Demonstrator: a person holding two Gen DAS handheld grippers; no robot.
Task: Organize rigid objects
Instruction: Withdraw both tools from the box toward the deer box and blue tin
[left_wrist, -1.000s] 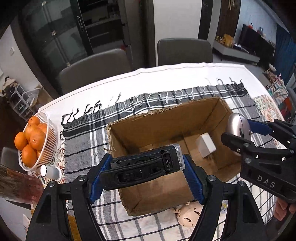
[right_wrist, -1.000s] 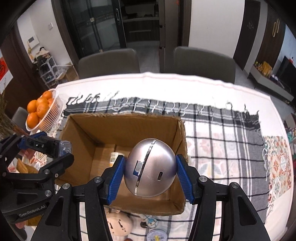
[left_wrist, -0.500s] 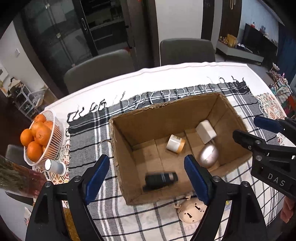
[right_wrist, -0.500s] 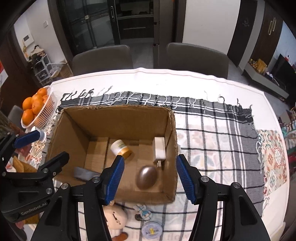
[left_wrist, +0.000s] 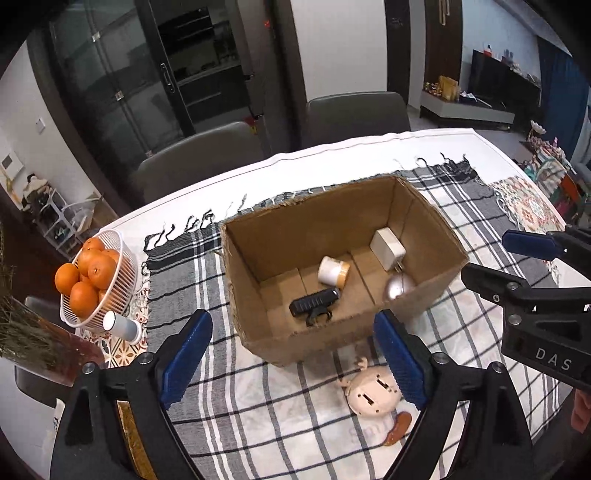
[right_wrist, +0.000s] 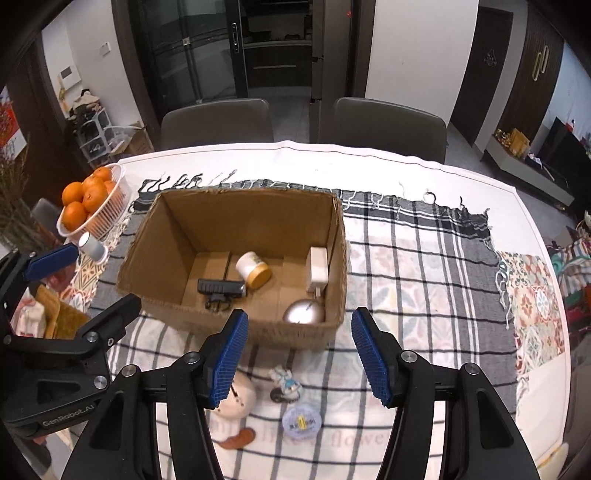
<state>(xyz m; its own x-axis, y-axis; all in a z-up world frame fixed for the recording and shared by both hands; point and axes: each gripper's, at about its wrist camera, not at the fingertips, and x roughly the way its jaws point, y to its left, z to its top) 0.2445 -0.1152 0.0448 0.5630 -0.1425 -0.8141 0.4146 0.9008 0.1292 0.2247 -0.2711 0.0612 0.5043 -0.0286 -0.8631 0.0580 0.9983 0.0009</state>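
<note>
Left gripper (left_wrist: 291, 354) marked "GenRobot.AI": fingers still spreading, nothing between; right gripper (right_wrist: 299, 360) marked "DAS": fingers released, empty. Inside cardboard box (right_wrist: 236, 206) mid-bench: black device (right_wrist: 221, 287), silver egg-shaped object (right_wrist: 303, 313), white charger (right_wrist: 317, 266), jar (right_wrist: 253, 269).

Cardboard box (right_wrist: 236, 328): raw brown corrugated board, matt, top edges torn and fuzzy. Inside, at 4 o'clock, silver ball (right_wrist: 303, 313): smooth, metallic sheen. White adapter (right_wrist: 317, 268): smooth plastic. Black device (right_wrist: 221, 287): matt plastic. Checked cloth (right_wrist: 417, 266): woven fabric, fringed at 12 o'clock. Fruit basket (left_wrist: 123, 273), at 9 o'clock: glossy white ribbed plastic. Gripper pads (right_wrist: 227, 363): blue, finely ridged.
</note>
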